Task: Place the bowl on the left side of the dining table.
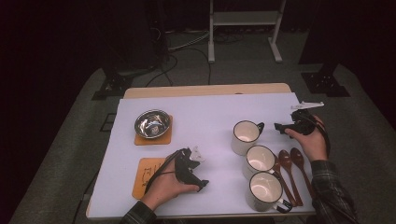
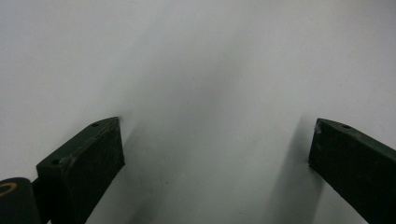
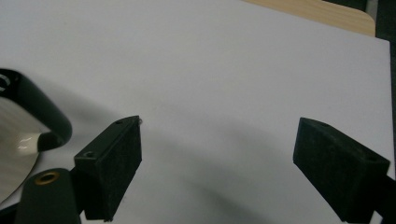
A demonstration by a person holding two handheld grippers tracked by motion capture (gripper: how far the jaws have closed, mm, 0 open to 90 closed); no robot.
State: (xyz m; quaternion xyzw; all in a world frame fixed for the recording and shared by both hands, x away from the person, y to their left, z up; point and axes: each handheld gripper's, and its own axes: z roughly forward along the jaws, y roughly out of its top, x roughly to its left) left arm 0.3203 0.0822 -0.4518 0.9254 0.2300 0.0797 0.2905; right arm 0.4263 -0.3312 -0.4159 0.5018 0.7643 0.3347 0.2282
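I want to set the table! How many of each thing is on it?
Mugs: 3
Wooden spoons: 2
Metal bowl: 1
Coasters: 2
Total: 8

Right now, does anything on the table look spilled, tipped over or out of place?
Nothing stands out. The three mugs stand upright in a row, the two wooden spoons lie side by side next to them, and the steel bowl sits on its coaster. No spill shows. Both grippers, left and right, are open and hold nothing.
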